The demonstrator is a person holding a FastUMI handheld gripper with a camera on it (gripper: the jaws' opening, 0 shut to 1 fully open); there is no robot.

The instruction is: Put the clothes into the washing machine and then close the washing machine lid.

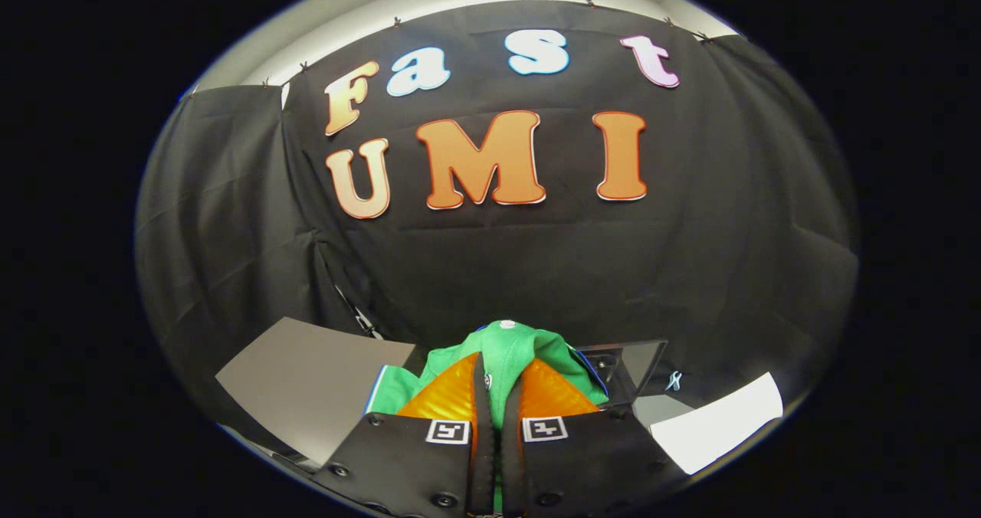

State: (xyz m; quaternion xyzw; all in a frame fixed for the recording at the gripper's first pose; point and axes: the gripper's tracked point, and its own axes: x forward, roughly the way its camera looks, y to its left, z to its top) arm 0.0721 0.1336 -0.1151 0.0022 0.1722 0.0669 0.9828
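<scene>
A green garment [506,353] with a blue and white trim is bunched up and pinched between my two orange fingers [448,395]. My gripper [497,384] is shut on it and holds it up in the air, with the cloth bulging above and to both sides of the fingertips. Just beyond the garment to the right stands the dark lid [632,368] of the washing machine, raised. The machine's white top [716,426] shows lower right of the fingers.
A grey flat surface [306,388] lies to the left below the fingers. The black cloth wall [536,273] closes off the space straight ahead and to both sides.
</scene>
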